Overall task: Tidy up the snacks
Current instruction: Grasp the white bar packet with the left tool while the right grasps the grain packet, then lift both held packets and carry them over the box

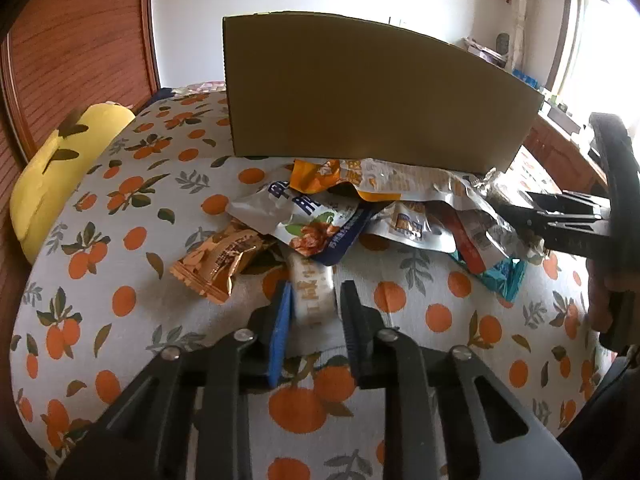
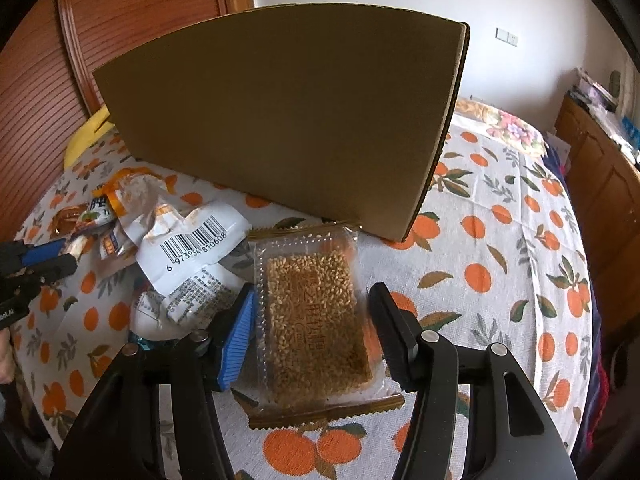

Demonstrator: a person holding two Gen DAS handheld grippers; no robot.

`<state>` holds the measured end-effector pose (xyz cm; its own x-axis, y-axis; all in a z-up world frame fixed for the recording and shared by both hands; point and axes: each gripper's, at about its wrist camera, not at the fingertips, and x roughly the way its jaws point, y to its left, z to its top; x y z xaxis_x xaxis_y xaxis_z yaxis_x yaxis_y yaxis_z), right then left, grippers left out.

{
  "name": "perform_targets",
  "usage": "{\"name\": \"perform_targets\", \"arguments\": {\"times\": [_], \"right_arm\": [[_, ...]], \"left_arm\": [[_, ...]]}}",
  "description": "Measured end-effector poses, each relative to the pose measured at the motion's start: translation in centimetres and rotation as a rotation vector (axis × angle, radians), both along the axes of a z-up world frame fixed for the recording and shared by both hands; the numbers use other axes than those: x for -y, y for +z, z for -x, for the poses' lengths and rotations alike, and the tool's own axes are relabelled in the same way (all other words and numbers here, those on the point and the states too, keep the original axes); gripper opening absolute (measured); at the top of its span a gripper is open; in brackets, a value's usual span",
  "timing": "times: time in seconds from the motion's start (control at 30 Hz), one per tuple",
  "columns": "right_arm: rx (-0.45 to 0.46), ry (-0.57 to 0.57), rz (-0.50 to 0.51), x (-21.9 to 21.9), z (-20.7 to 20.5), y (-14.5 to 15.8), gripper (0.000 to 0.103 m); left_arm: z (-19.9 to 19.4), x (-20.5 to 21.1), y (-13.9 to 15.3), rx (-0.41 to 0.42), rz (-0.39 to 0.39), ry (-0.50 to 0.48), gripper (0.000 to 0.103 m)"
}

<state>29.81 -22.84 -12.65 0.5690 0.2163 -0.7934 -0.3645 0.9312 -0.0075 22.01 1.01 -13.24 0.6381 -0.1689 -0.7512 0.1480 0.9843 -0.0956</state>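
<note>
- Between the spread fingers of the right gripper (image 2: 312, 316) lies the clear-wrapped grain bar (image 2: 316, 320), flat on the orange-print cloth (image 2: 500, 280); the jaws stand apart on either side of it, neither one visibly touching the wrapper.
- Long axis of that bar runs from about 6 o'clock up to 12 o'clock in the right wrist view, leaning slightly toward 11; its far crimped end points at the cardboard box (image 2: 288, 120), which stands just beyond it.
- At 9 to 10 o'clock from the bar sits the heap of snack packets, the barcoded white packet (image 2: 196, 244) just beside the bar's left edge.
- Left gripper (image 1: 312, 300) has its jaws apart around a pale wrapped bar (image 1: 312, 288), whose long axis points to 12 o'clock toward the pile; whether the pads press it I cannot tell.
- Risk, as I judge it: closing across the bar's width may catch only slack film, so the bar slides or droops on lifting.
- The blue pad sits close to the white packet, so a closing stroke could snag it and drag the heap.
- The box wall is tall and near; a low lift could knock the bar against it.
</note>
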Motion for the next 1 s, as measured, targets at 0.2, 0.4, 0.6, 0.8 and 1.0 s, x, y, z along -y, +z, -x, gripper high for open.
{"name": "perform_targets", "arguments": {"times": [0.2,0.4,0.6,0.8,1.0], "right_arm": [[0.014,-0.002,0.031,0.0,0.5,-0.1,0.049],[0.010,-0.007,0.043,0.1,0.9,0.0,0.045],[0.018,-0.021,0.028,0.7,1.8,0.6,0.044],[0.061,-0.027,-0.022,1.1,3.3,2.7,0.044],[0.131,-0.023,-0.061,1.1,5.1,5.2,0.044]], "left_arm": [[1.3,-0.1,0.1,-0.011,0.017,-0.030,0.019],[2.1,-0.4,0.8,0.009,0.031,-0.031,0.019],[2.9,-0.2,1.7,0.037,0.027,-0.044,0.019],[3.6,0.0,2.8,0.075,0.024,-0.051,0.019],[4.3,-0.1,4.0,0.120,0.047,-0.052,0.019]]}}
